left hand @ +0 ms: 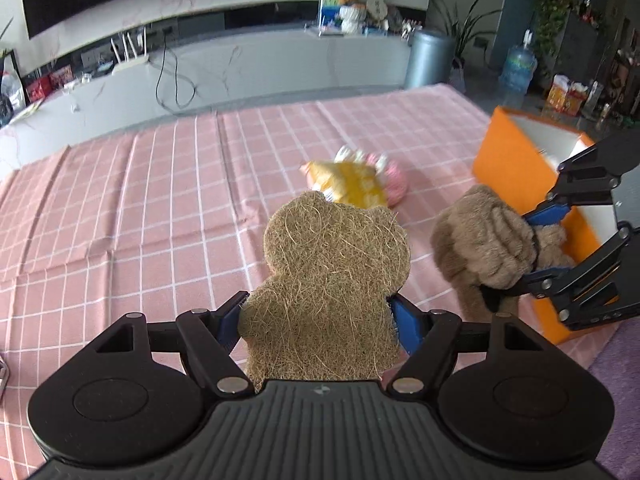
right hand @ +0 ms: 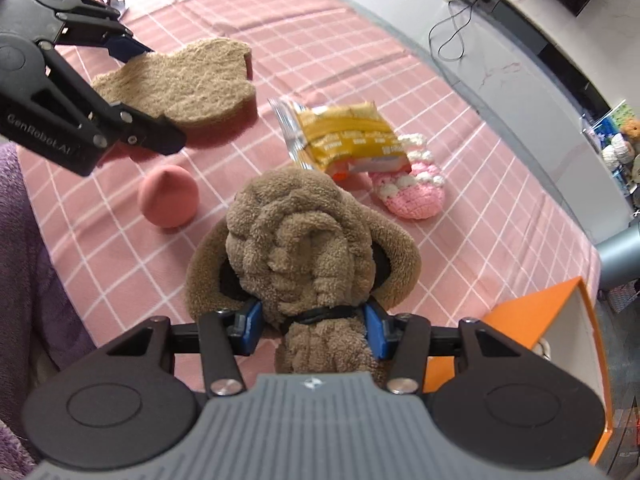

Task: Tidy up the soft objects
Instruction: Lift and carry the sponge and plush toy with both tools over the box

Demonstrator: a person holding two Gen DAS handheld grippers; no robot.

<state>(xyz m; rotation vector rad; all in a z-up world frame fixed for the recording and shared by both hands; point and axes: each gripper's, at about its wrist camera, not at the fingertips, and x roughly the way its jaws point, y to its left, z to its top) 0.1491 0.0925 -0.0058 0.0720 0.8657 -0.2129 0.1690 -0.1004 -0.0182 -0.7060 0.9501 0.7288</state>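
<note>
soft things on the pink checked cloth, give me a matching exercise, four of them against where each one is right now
Things:
1. flat bear-shaped fibre pad
2. fluffy brown plush
3. pink egg-shaped sponge
4. pink crochet piece

Places:
A. partly under the yellow snack packet
B. in the right gripper
C. alone on the cloth
D. in the left gripper

Pairs: 1-D, 2-B, 3-C, 4-A

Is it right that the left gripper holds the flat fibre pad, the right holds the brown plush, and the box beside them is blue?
Not quite: the box is orange, as both wrist views show. The left gripper does hold the flat fibre pad, and the right gripper the brown plush.
</note>
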